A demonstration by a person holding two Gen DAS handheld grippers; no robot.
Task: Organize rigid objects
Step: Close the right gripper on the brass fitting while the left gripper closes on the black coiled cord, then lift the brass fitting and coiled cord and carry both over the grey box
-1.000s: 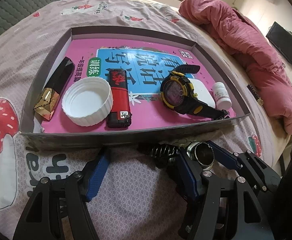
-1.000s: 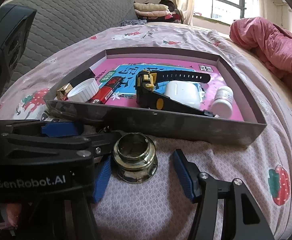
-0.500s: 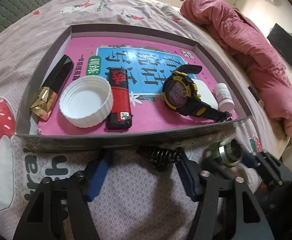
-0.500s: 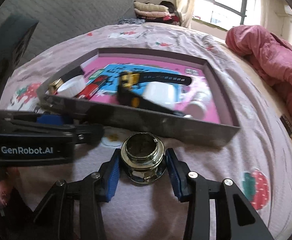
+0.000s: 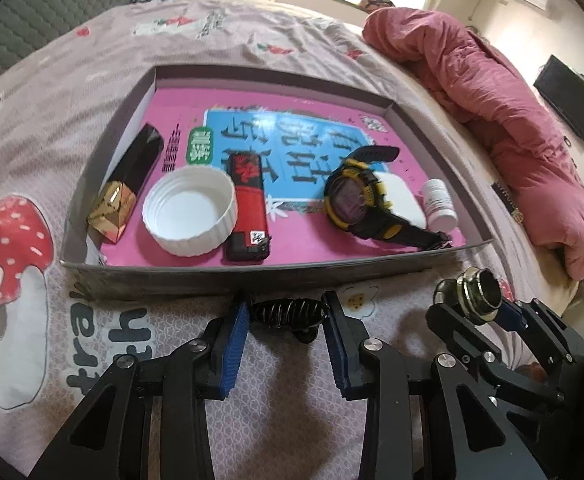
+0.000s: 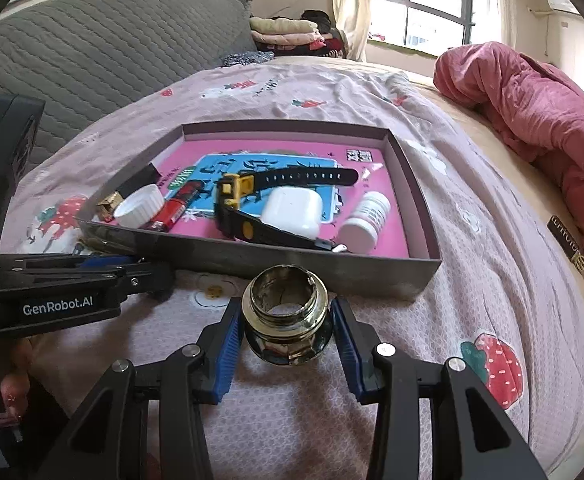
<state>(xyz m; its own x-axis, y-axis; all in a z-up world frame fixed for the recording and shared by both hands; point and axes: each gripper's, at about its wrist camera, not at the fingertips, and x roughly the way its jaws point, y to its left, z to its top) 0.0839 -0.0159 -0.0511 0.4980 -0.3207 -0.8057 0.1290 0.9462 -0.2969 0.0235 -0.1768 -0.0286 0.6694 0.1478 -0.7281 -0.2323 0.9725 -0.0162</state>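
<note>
Blue pads of the left tool (image 5: 285, 318) have just closed onto a black spring clip (image 5: 287, 311), while the right tool (image 6: 284, 334) squeezes a metal fitting (image 6: 285, 316) in front of the box (image 6: 251, 258).

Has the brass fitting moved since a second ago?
Yes. The right gripper has closed on the brass fitting and lifted it off the bedspread, toward the tray front wall.

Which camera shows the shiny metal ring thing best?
The right wrist view: the metal fitting sits close and centered between the right gripper jaws, its hollow inside visible. The left wrist view shows it small, sideways, near the edge.
</note>
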